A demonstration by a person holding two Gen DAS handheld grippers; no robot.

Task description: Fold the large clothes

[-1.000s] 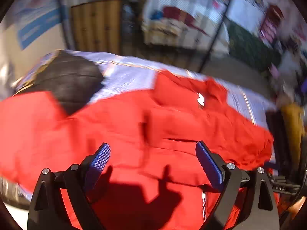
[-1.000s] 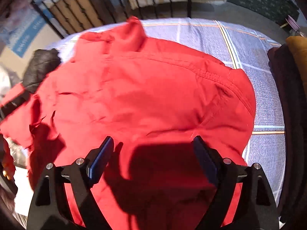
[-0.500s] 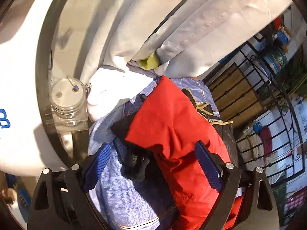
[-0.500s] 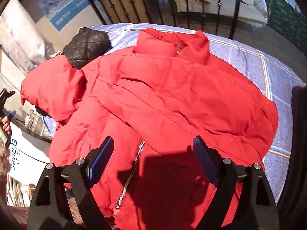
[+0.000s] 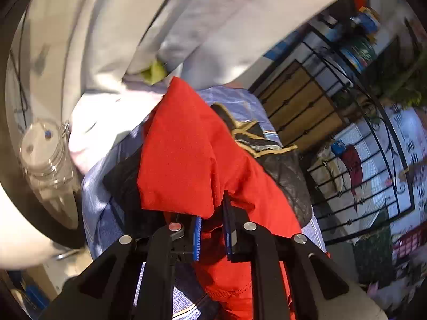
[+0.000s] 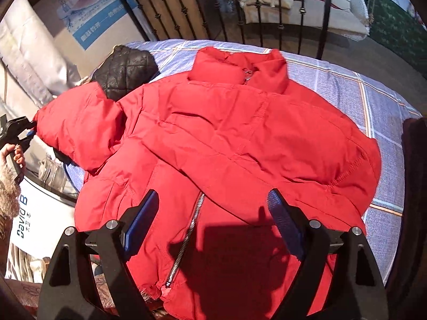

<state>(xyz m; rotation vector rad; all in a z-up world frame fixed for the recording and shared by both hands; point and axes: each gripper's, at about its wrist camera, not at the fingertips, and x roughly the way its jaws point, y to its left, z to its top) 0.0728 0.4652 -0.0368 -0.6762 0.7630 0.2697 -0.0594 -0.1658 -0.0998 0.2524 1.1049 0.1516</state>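
A red puffer jacket lies front up on a blue checked cloth, collar at the far side, zipper running toward me. One sleeve sticks out to the left. My left gripper is shut on the end of that red sleeve; it also shows at the left edge of the right wrist view. My right gripper is open and empty, hovering above the jacket's lower front.
A black quilted garment lies under the sleeve at the far left. A clear jar and white bundles stand left of the table. A black iron railing runs behind. Dark cloth hangs at the right edge.
My left gripper swung from over the jacket to the left sleeve and has closed on it. My right gripper pulled back toward the jacket's hem and stayed open.
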